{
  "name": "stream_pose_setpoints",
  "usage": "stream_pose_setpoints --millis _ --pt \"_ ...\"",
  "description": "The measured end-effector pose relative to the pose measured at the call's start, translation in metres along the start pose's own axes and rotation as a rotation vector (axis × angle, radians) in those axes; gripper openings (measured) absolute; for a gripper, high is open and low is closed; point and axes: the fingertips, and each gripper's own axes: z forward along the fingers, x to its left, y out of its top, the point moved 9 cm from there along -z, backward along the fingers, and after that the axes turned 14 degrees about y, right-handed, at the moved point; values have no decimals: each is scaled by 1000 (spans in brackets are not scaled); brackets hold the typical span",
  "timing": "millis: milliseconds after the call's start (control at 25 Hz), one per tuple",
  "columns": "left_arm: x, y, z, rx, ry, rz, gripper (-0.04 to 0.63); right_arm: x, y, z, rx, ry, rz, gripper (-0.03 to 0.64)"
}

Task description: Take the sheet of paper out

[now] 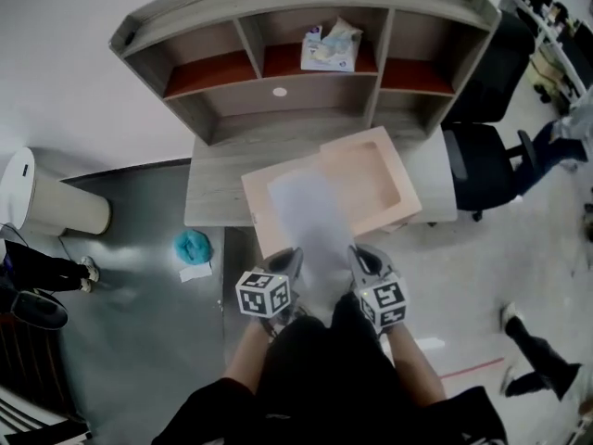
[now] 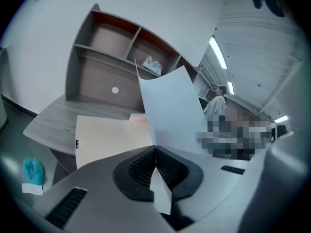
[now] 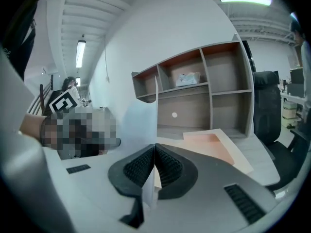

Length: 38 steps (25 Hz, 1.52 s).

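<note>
Head view puts both our tools at the desk's near edge. We have the left gripper (image 1: 290,260) and the right gripper (image 1: 359,254) side by side, each clamped on the near edge of the sheet of paper (image 1: 310,216). The sheet reaches from our jaws out over the shallow peach box (image 1: 394,182), which lies on the grey desk (image 1: 211,197) in front of the shelf unit (image 1: 306,7).

Left gripper view shows the ribbed pads pressed together on the paper, with a small corner poking out behind them. The rest of the sheet rises curved above the box, and its far edge is in the air.

Right gripper view shows the same pinch — pads closed on the sheet's edge, with the paper sweeping up to the left. Whether any part of the sheet touches the box, we cannot tell.
</note>
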Motion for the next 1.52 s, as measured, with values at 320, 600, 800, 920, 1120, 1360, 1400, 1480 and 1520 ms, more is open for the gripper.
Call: stream_pose_setpoints --millis 320,600,800,920,1120,1360,1400,1480,1520 --pt "37 -11 -39 -50 -43 -5 46 61 9 10 -41 -61 -62 17" --pt "49 -11 -78 -115 -70 46 46 113 7 1 -99 -151 -99 17" --pt "44 -10 -94 -155 -104 64 46 136 14 -12 -132 -199 -141 17" --pt "39 -10 -100 -170 -114 88 46 144 14 -21 -129 -227 -138 17" --pt "34 -9 -99 -194 -130 77 46 149 20 -31 -165 -275 -148 17" --pt "23 -13 -96 -195 -151 71 46 149 22 -38 -142 -277 -151 17" --pt "23 -14 -96 -196 -151 69 46 149 21 -39 -137 -275 -150 17" --pt "24 -15 -96 -198 -150 63 46 150 20 -39 -126 -270 -152 17" --pt "24 -15 -96 -198 -151 60 46 150 20 -39 -124 -268 -157 17"
